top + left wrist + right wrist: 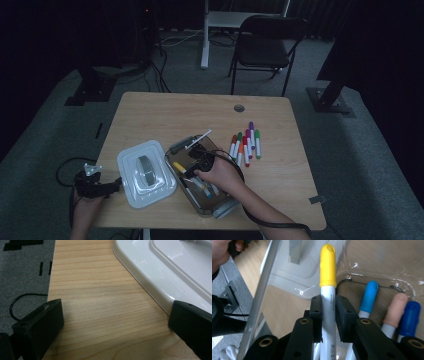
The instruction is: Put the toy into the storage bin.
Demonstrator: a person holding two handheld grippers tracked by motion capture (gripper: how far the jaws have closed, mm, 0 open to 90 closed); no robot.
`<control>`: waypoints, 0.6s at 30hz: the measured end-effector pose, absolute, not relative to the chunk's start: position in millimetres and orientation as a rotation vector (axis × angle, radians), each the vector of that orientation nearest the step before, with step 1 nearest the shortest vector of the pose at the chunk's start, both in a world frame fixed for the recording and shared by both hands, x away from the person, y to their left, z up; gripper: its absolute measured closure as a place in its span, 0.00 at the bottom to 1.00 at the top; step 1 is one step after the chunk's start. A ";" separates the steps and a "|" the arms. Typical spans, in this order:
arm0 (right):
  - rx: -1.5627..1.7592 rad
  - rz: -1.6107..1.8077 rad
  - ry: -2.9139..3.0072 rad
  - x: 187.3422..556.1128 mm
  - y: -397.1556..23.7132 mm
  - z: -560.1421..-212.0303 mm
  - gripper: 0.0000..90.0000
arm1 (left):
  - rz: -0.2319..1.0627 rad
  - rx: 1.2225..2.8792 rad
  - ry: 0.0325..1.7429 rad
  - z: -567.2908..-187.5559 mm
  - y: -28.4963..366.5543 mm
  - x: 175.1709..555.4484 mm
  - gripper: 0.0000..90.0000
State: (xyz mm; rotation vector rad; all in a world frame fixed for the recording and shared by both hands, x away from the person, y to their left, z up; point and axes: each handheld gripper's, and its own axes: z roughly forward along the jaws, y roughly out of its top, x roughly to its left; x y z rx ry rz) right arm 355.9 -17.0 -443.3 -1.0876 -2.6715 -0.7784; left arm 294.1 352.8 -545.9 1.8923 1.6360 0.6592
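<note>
In the high view, the right hand-held gripper [192, 167] reaches into the clear plastic box [212, 200] on the wooden surface [150, 110], holding a yellow-capped marker [178, 166]. The left hand-held gripper [116, 184] rests beside the white lid [131, 192].

In the left gripper view, its jaws stand apart over bare wood, the lid just beside one.

In the right gripper view, the jaws clamp the marker's white barrel below its cap, over other markers [368, 297] in the box.

A white marker with a yellow cap [328, 290] sits inside the clear plastic box [200, 205], above other markers.
</note>
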 end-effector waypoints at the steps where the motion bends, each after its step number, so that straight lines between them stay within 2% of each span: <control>1: -1.081 -0.752 -2.680 356.7 -14.5 -446.0 0.85 | 0.659 1.892 1.637 -545.9 352.7 294.1 0.01; 18: -1.024 -0.430 -2.803 353.3 10.8 -478.3 0.85 | 0.658 1.891 1.637 -546.0 352.7 294.1 0.01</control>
